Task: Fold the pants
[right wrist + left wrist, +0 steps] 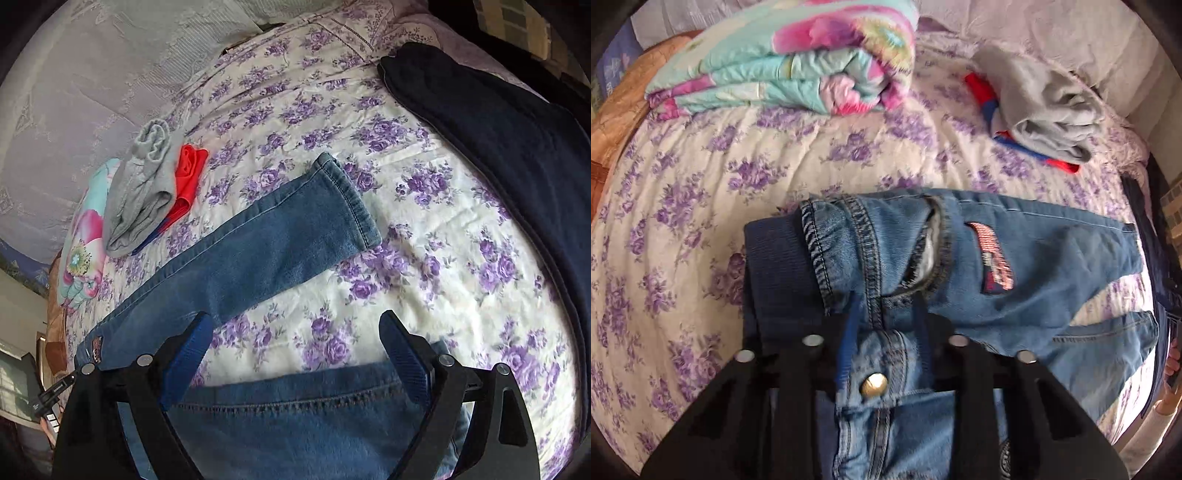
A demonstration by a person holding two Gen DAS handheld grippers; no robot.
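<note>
My left gripper (886,321) is pinched on the waistband of the jeans (1015,258), its blue pads (849,343) drawn in close with a fold of denim and the brass button (871,386) bunched between them. My right gripper (295,354) stands wide apart, pads (184,365) spread to either side of the lower leg's denim (295,413), closing on nothing that I can see.

The jeans lie across the purple-flowered bedspread (701,192) in front of me. From my left wrist view, the ribbed dark waistband is turned out to the left, the pocket opening and a striped patch (995,258) face up, and the two legs run off to the right. From my right wrist view, one leg stretches away with its hemmed cuff (347,199) lying flat on the spread; the other leg passes under my fingers.

On the far side, a folded turquoise and pink blanket (783,62) sits well apart from the jeans. A grey garment (1045,107) lies on top of a red and blue one (982,96), also apart from the denim. A dark navy cloth (498,147) covers the bed's right edge, near the cuff but not touching it. Bare bedspread shows between the two legs and left of the waistband.
</note>
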